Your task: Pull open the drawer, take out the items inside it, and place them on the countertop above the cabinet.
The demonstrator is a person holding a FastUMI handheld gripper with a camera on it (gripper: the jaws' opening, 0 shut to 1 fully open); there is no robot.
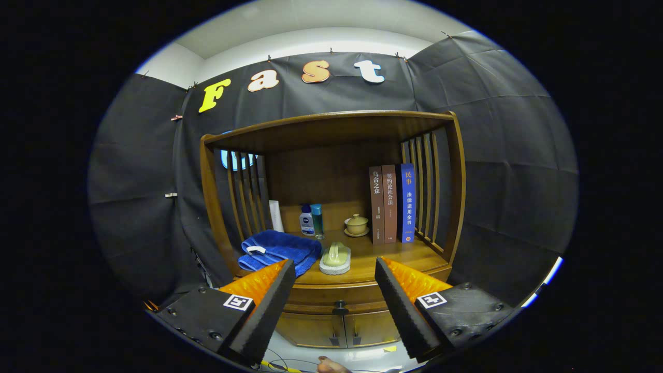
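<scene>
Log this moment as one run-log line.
gripper: open, holding nothing | drawer knob: between fingers, ahead, untouched | drawer: closed | countertop: towel, books

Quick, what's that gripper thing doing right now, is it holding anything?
Gripper: open, holding nothing; the small dark drawer knob on the brown wooden cabinet sits between its fingers, farther ahead and untouched.

gripper (335, 280) wide open, empty

Countertop (383, 259) with towel (279, 249), books (392, 204)
</scene>
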